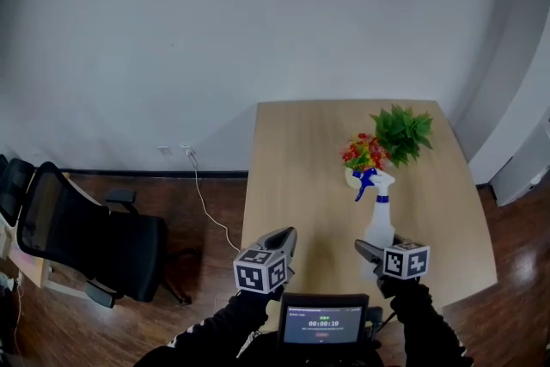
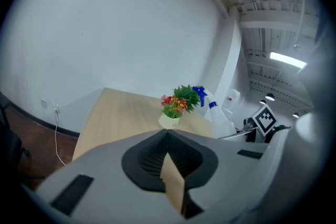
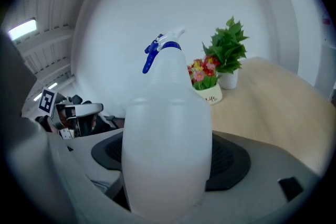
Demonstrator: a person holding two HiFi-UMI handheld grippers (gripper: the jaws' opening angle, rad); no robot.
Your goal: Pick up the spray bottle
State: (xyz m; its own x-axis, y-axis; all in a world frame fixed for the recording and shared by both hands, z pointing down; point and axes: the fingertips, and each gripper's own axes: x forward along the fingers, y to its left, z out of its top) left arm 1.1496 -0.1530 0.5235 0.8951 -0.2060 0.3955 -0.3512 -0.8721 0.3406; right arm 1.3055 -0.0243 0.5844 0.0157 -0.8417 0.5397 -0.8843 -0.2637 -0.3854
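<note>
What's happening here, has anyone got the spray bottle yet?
A person works two hand-held grippers at a wooden table. The right claw is closed on the body of the white spray bottle with the blue trigger, near the table's front edge. Whether the bottle is off the surface can't be told. The left claw is shut and empty, held beside it. A pot of flowers and a green plant stand behind the bottle.
</note>
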